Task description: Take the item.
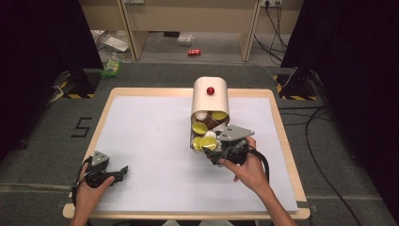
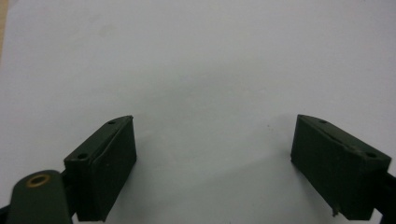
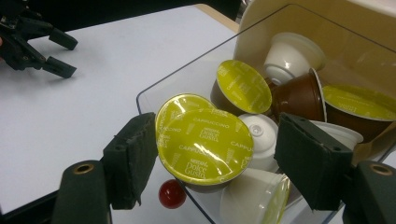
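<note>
A cream capsule box (image 1: pixel 210 101) with a red knob (image 1: pixel 210 90) lies on the white table sheet (image 1: pixel 150 141). Its clear drawer (image 3: pixel 154 91) is pulled out and holds several coffee capsules, brown and white, some with yellow-green lids. My right gripper (image 3: pixel 215 119) reaches into the drawer's near end. Its jaws stand open on either side of a yellow-green-lidded cappuccino capsule (image 3: pixel 205 140). The left pad is at the lid's edge and the right pad stands apart from it. My left gripper (image 2: pixel 215 121) rests open over bare sheet at the near left (image 1: pixel 123 169), with nothing between its jaws.
A small red knob (image 3: pixel 172 193) sits at the drawer's front, just below the capsule. The table's wooden rim (image 1: pixel 282 136) runs close to the right of the box. Cables and small litter lie on the floor beyond the table.
</note>
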